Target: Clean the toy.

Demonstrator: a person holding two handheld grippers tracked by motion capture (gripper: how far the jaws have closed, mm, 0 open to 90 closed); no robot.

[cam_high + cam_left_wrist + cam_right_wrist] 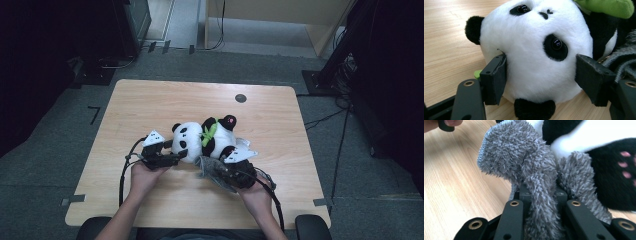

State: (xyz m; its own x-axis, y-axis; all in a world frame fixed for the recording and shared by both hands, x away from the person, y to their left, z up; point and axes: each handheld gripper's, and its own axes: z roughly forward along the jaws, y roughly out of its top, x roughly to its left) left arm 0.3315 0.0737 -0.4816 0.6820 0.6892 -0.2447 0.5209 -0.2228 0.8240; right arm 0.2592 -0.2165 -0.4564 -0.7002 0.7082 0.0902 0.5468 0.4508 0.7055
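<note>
Nearest you, your right gripper sits at the table's front right, jaws closed on a grey fuzzy cloth; in the right gripper view the fabric bunches up between the black jaws and flops over the top, so it's a pinch on a fold, not a flat edge. It looks like a small scarf or sock, can't tell which. Your left gripper is just left of it, jaws wide and set either side of the panda's head. In the left gripper view the left pad touches the cheek and the right pad sits just beside the other cheek, so you're bracketing the head, not squeezing it yet. Can't confirm real clamping force from here. The panda lies on its side mid-table, head toward your left, feet toward your right, a green leaf at its neck and a pink-padded paw right next to the cloth. My read: left is there to steady the toy, right brings the cloth up to dress or wrap it. The plush head is soft and round, so it may roll out of open jaws. Farther out the wooden table is bare apart from a small dark round cap near the far edge.
</note>
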